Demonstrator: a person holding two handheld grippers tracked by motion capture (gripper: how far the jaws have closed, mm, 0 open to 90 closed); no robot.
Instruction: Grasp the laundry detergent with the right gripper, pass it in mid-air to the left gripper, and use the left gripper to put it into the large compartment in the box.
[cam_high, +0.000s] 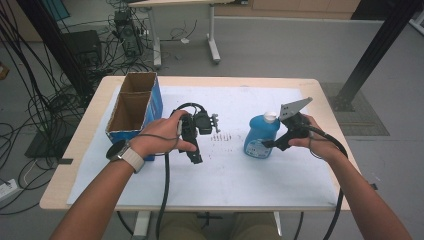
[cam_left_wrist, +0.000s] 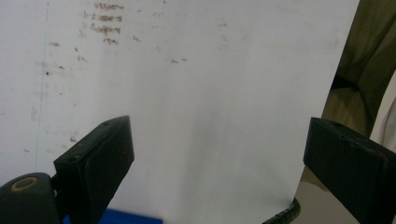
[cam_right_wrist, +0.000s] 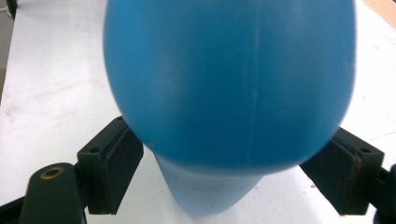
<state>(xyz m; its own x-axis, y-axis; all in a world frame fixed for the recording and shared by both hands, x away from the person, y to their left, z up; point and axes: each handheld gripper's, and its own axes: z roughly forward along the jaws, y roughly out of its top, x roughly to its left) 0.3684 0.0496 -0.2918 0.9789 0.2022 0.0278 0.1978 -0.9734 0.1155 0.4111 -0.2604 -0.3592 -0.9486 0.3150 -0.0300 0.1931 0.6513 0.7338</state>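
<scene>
A blue bottle (cam_high: 261, 136) with a white cap (cam_high: 270, 117) stands on the white sheet (cam_high: 225, 180), right of centre. My right gripper (cam_high: 267, 145) reaches it from the right, low on its body. In the right gripper view the bottle (cam_right_wrist: 229, 84) bulges between the two jaws of the right gripper (cam_right_wrist: 229, 133), and a thin gap shows beside its lower part, so the pads flank it without pressing. My left gripper (cam_high: 196, 159) is held over the sheet left of centre. Its jaws stand wide apart in the left gripper view (cam_left_wrist: 215, 135), with nothing between them.
A blue cardboard box (cam_high: 132, 107) with two open compartments stands at the table's left side. Small dark marks (cam_high: 222, 137) dot the sheet's middle. The wooden table edge (cam_high: 190, 206) runs along the front, and cables lie on the floor (cam_high: 45, 100) to the left.
</scene>
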